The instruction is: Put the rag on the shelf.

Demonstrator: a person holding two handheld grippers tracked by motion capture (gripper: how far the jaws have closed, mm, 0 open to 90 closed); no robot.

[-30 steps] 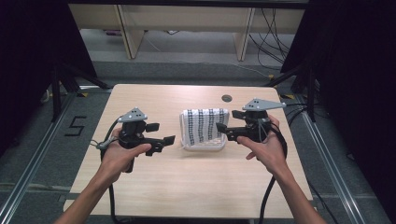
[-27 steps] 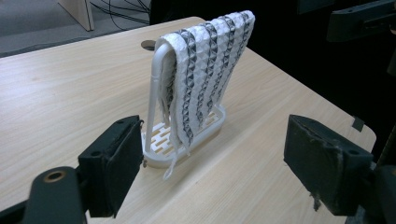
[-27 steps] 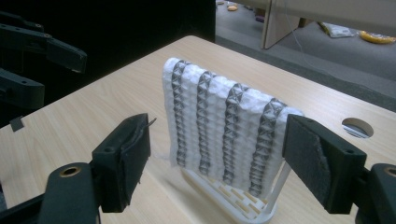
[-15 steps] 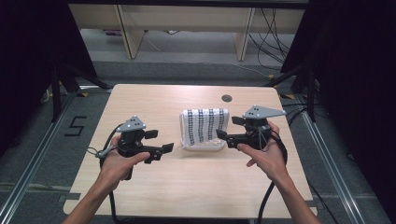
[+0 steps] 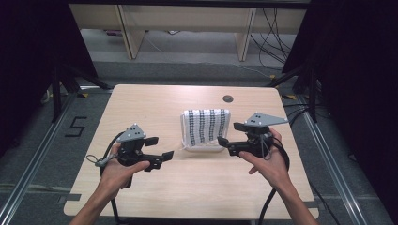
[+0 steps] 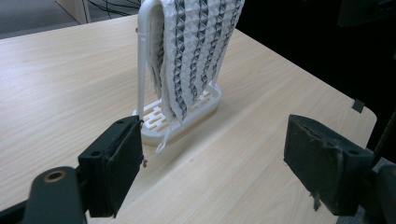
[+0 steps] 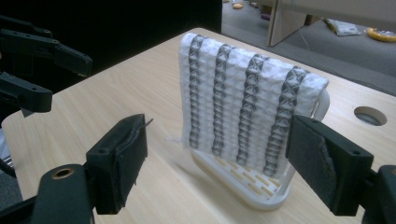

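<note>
Now my left gripper [image 5: 162,149] and right gripper [image 5: 228,136], both spread empty, flank the towel [image 5: 206,127] draped on its white rack [image 5: 202,149].

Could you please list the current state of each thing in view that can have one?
Left claw: open, holding nothing, beside the rack.
Right claw: open, holding nothing, near the cloth.
Striped cloth: draped over the rack, hanging.
White rack: upright on the table.

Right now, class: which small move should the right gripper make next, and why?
Probably ease the right gripper forward to the cloth: its jaws stand open and empty, and the cloth hangs on the white rack just ahead of them.
</note>
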